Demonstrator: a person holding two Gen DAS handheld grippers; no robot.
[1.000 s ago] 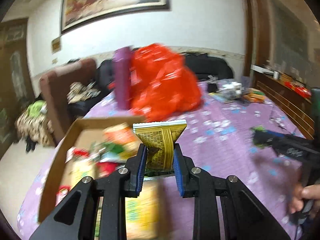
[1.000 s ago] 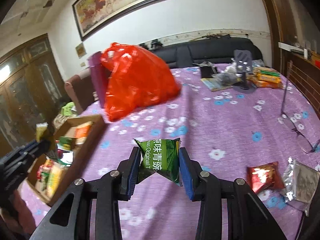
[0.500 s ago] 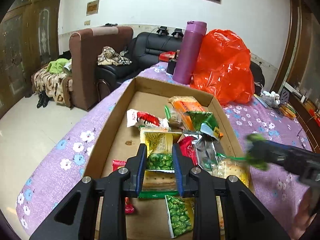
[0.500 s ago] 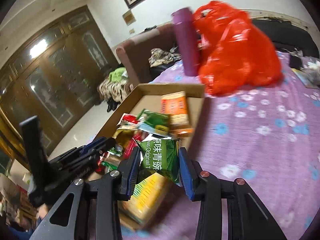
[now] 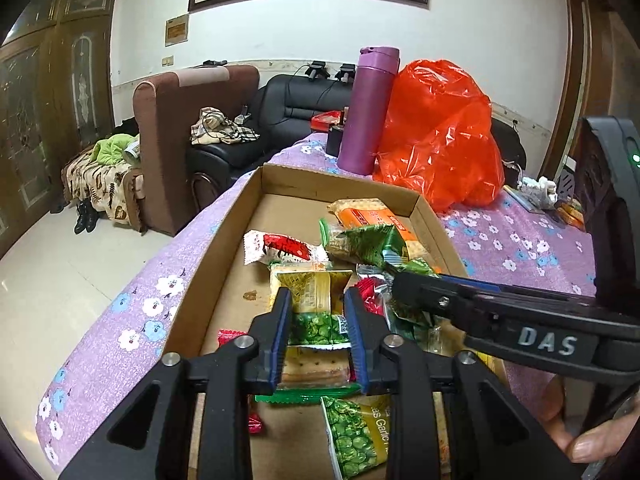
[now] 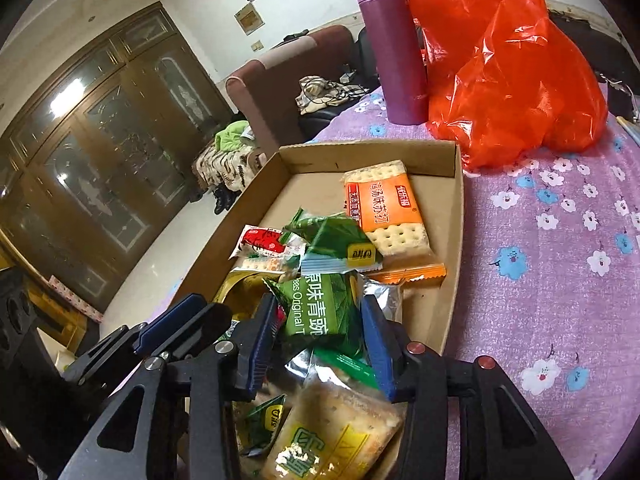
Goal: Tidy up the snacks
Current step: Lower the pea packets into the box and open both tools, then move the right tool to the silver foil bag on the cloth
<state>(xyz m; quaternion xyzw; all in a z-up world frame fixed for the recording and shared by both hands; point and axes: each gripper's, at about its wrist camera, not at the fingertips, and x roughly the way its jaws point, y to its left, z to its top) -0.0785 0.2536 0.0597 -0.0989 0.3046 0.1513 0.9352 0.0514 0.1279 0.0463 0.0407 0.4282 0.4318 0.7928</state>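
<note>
Both grippers reach over an open cardboard box (image 5: 224,236) that lies on a table covered in purple floral cloth (image 6: 560,240). Left wrist view: the left gripper (image 5: 316,312), lower centre of the frame, has just been opening; a yellow packet (image 5: 310,286) sits between its blue pads, and a narrow gap shows at each side, so the packet is released onto the pile. Below it lie a green pea packet (image 5: 316,328) and a cracker pack (image 5: 312,372). The right gripper enters this view from the right edge, marked DAS, with part of a hand (image 5: 592,440) at the lower right corner. Right wrist view: the right gripper (image 6: 316,328), lower centre, has also just been opening; a green packet (image 6: 320,308) with white lettering stands between its pads, no longer squeezed, resting on the snacks beneath. The left gripper's fingers (image 6: 176,320) show at the lower left. Farther back in the box, toward the upper centre, lie an orange cracker pack (image 6: 384,208), a red-and-white sachet (image 6: 260,240) and a green wrapper (image 6: 332,236). Beyond the box's far wall stand a purple flask (image 6: 392,48) and, touching its right side, a red plastic bag (image 6: 508,68). A brown armchair (image 5: 180,140) and a black sofa (image 5: 292,108) occupy the upper left background.
</note>
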